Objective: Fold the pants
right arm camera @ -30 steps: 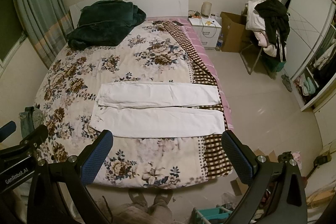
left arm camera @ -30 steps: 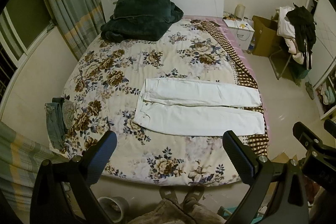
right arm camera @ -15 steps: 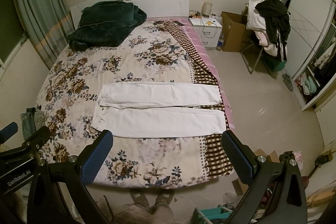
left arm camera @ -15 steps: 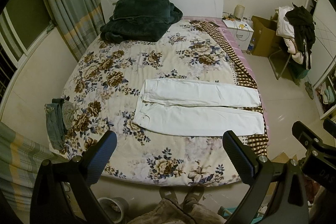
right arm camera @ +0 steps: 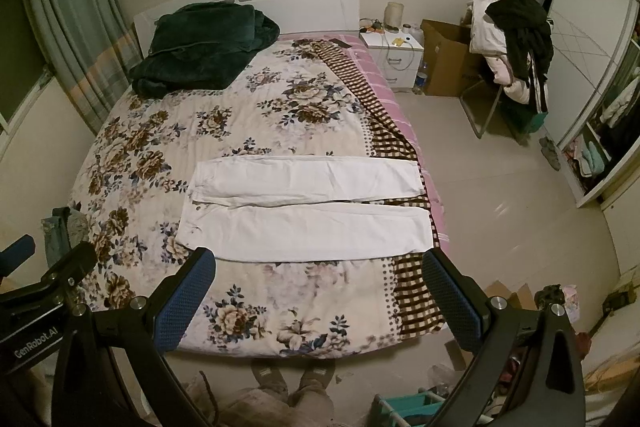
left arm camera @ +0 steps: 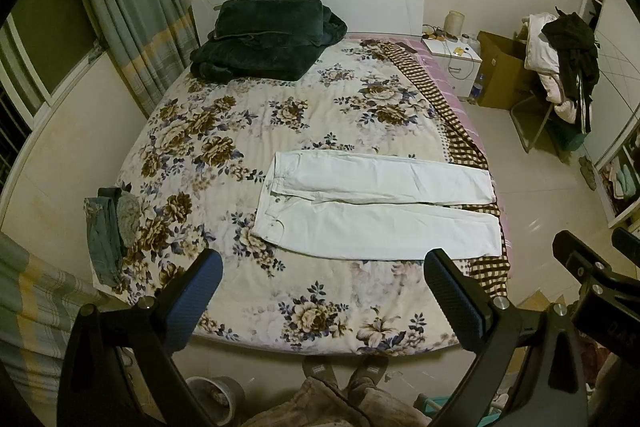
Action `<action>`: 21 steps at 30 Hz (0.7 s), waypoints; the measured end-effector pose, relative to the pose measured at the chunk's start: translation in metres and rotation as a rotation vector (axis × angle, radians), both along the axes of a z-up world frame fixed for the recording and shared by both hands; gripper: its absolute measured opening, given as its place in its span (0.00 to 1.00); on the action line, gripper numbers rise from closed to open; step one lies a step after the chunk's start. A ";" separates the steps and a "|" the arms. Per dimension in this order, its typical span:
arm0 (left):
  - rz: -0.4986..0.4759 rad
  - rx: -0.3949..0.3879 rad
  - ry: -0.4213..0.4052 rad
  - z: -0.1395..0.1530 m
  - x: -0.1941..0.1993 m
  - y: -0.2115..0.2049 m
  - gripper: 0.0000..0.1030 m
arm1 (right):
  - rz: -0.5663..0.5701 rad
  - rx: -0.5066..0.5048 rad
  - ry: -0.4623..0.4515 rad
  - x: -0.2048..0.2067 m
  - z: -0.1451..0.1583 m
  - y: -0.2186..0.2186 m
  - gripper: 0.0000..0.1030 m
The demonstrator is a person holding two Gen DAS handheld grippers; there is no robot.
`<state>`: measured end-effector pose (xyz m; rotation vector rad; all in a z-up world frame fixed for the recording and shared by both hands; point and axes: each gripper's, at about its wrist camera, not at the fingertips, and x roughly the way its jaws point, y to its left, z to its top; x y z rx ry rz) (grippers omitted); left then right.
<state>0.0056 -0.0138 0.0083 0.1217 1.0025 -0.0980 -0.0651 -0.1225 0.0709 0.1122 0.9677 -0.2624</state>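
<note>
The white pants (left arm camera: 376,211) lay spread flat across the floral quilt (left arm camera: 248,131) of the bed, waistband toward the window side and both legs running to the checked border (smooth cloth, faint creases). The left gripper (left arm camera: 322,277) and right gripper (right arm camera: 318,267) hung above the bed's foot, each with its blue dimpled pads wide apart and holding nothing. Only the left wrist view showed a grey bucket (left arm camera: 216,393) on the floor, while the right wrist view alone showed the wardrobe's sliding door (right arm camera: 588,39) in full.
</note>
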 end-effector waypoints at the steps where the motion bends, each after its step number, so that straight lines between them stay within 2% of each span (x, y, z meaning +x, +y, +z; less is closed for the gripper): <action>1: -0.001 -0.001 0.000 0.000 0.000 0.000 1.00 | 0.000 0.001 0.000 0.000 0.000 0.001 1.00; 21: -0.001 -0.005 -0.007 0.003 0.002 0.000 1.00 | 0.000 0.003 -0.003 0.000 0.003 0.002 1.00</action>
